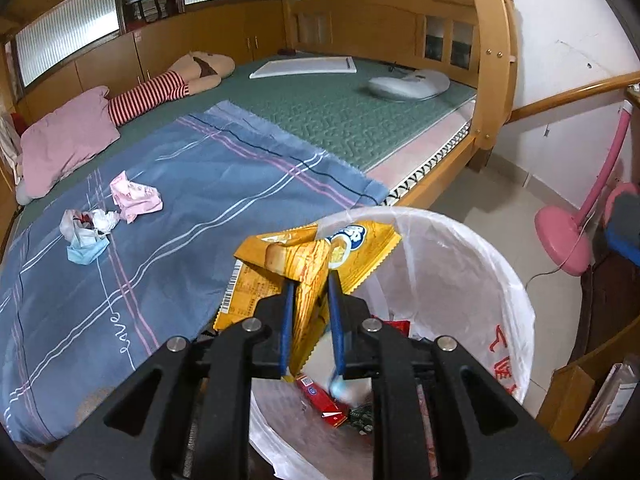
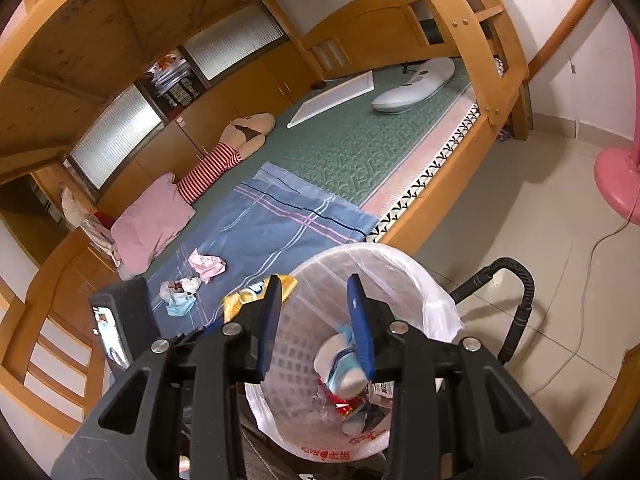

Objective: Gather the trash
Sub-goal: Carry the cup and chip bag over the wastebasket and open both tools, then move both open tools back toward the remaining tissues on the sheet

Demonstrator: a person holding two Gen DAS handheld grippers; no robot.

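My left gripper (image 1: pixel 311 280) is shut on a yellow snack wrapper (image 1: pixel 308 256) and holds it over the near rim of a white-lined trash bin (image 1: pixel 492 280). The wrapper also shows in the right wrist view (image 2: pixel 244 294). My right gripper (image 2: pixel 314 286) is open above the bin (image 2: pixel 424 280); a white and blue piece of trash (image 2: pixel 340 368) is in the air just below its fingers. A red packet (image 1: pixel 320 400) lies inside the bin. On the blue sheet lie a pink crumpled wrapper (image 1: pixel 134 196), a white crumpled bag (image 1: pixel 86 222) and a blue face mask (image 1: pixel 86 252).
The bin stands on the tiled floor beside a wooden bunk bed (image 1: pixel 490 80). On the bed are a pink pillow (image 1: pixel 66 140), a striped plush toy (image 1: pixel 160 92), a white board (image 1: pixel 304 66) and a white oval object (image 1: pixel 408 84). A pink fan base (image 1: pixel 564 240) stands to the right.
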